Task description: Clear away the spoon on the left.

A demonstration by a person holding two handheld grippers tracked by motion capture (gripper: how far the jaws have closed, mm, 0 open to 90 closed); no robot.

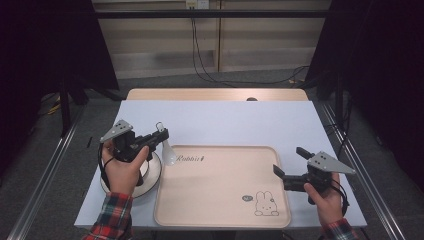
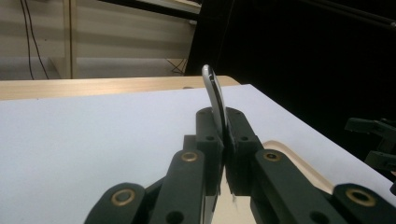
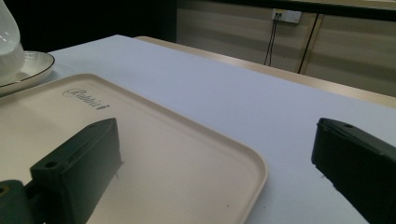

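Note:
My left gripper (image 1: pixel 161 136) (image 2: pixel 223 126) is shut on a white spoon (image 1: pixel 168 154) (image 2: pixel 214 93), which it holds off the table at the tray's far left corner. One end of the spoon rises between the jaws; the wider end hangs down beside a white plate (image 1: pixel 152 176) (image 3: pixel 32 64) with a dark rim. In the right gripper view the spoon's glossy end (image 3: pixel 7 39) hangs above that plate. My right gripper (image 1: pixel 288 160) (image 3: pixel 217 140) stands open at the right edge of the beige tray (image 1: pixel 220 210) (image 3: pixel 187 163) (image 2: pixel 289 158), with nothing between its jaws.
The tray carries a rabbit drawing (image 1: pixel 265 204) and the word "Rabbit" (image 1: pixel 190 159). A pale blue mat (image 1: pixel 230 120) covers the wooden table (image 1: pixel 215 94). Cables (image 1: pixel 205 75) lie on the floor beyond, with dark curtains at both sides.

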